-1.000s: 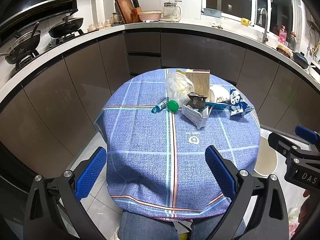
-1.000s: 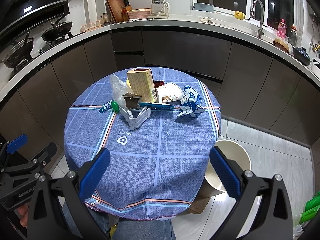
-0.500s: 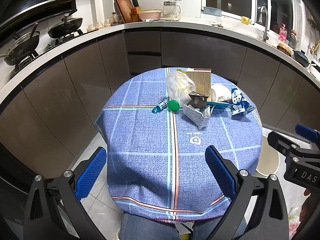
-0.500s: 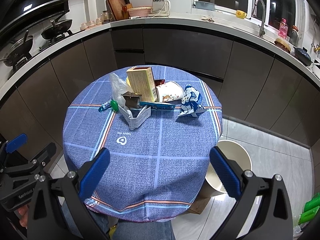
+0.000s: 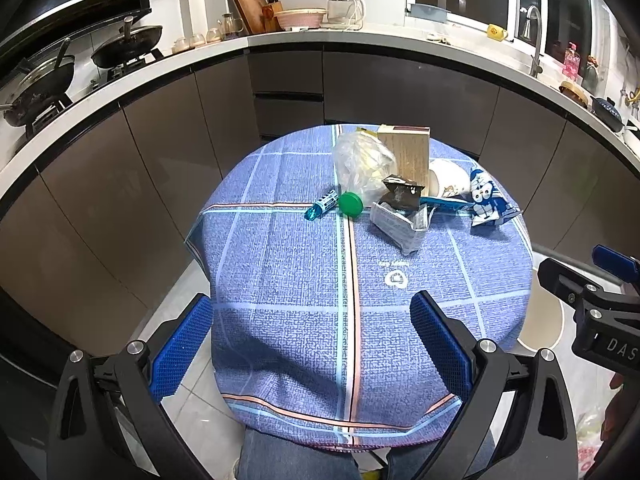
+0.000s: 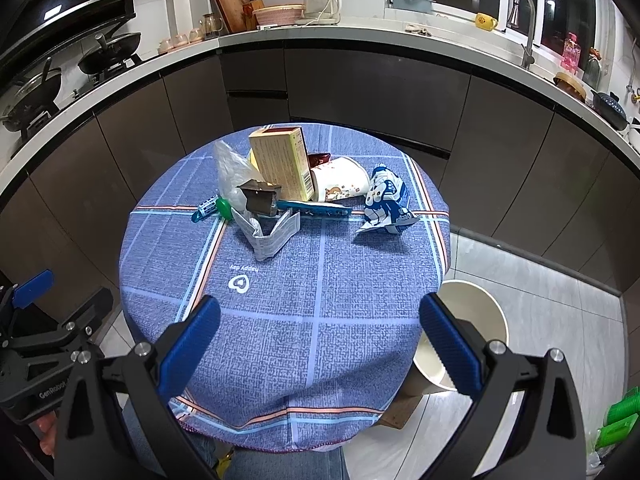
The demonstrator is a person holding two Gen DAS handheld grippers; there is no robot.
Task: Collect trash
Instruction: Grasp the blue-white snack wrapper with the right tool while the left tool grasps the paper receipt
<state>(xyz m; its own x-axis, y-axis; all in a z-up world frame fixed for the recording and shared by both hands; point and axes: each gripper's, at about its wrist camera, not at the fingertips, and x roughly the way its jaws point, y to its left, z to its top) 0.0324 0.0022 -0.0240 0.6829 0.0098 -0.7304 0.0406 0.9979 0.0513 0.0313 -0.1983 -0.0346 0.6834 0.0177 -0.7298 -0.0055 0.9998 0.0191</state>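
Both jaws gaped wide: left hand-held gripper [image 5: 312, 334], right hand-held gripper [image 6: 320, 328]; trash pile [image 6: 288, 188] crowded the desk [image 6: 304, 320] upper centre; bin [image 6: 472, 320] lower right.

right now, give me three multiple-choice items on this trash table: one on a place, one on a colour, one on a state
1. Where is the bin?
A. on the table
B. on the floor beside the table
C. on the counter

2. What colour is the bottle cap?
A. green
B. red
C. white

3. How does the paper cup sit?
A. upright
B. upside down
C. on its side

Answers:
1 B, its rim shows below the table edge on the tiles.
2 A, it is bright green next to the clear plastic bag.
3 C, its open mouth faces sideways beside the cardboard box.

Both hand-held grippers, left and right, are open and empty.
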